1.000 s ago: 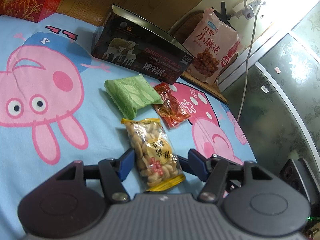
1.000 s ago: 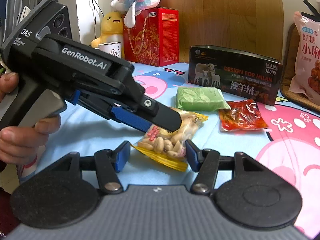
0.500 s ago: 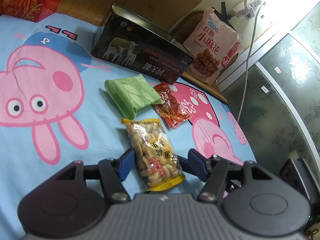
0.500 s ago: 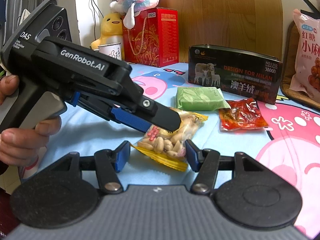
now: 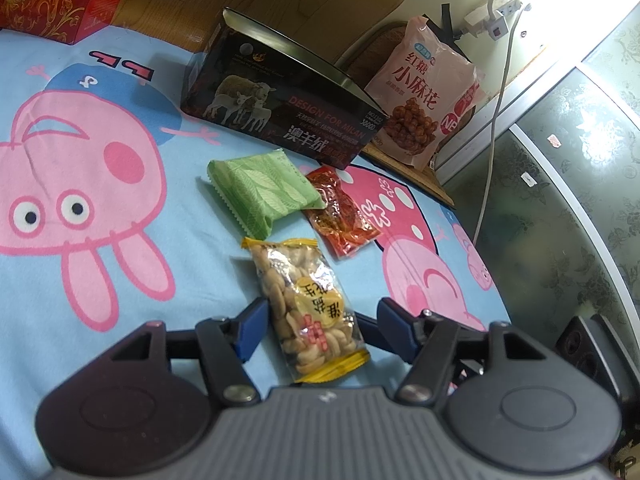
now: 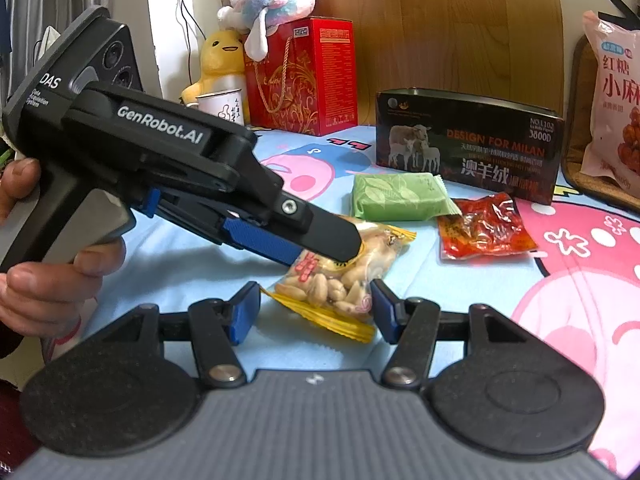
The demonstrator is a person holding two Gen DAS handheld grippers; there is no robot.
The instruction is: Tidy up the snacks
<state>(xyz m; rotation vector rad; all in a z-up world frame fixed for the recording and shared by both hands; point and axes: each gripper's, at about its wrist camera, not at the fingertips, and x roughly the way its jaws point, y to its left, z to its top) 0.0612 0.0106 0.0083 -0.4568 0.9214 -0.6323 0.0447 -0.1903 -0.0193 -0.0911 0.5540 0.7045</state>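
Across the blue cartoon-pig bedsheet [image 5: 132, 280] the snacks lie in a loose cluster, with the black rectangular tin printed with sheep [image 5: 280, 116] as the fixed mark at the back. Leaning on the wall just beyond the tin's right end stands a big pink bag of fried dough twists [image 5: 428, 92]. Left of the tin and further back sits a red gift box with gold ornament [image 6: 304, 76], topped by a pastel plush toy [image 6: 276, 0]. Directly in front of the tin lies a green leaf-printed packet [image 5: 264, 196], and touching that packet's right edge is a red clear-film packet of spicy strips [image 5: 340, 212]. Nearer still from the tin, the clear yellow-ended peanut packet [image 5: 308, 312] lies flat on the sheet. The left gripper [image 5: 320, 328] straddles it, fingers spread, small gaps showing either side of the packet. The right gripper [image 6: 312, 308] also hangs over the packet's end, fingers apart, not pinching.
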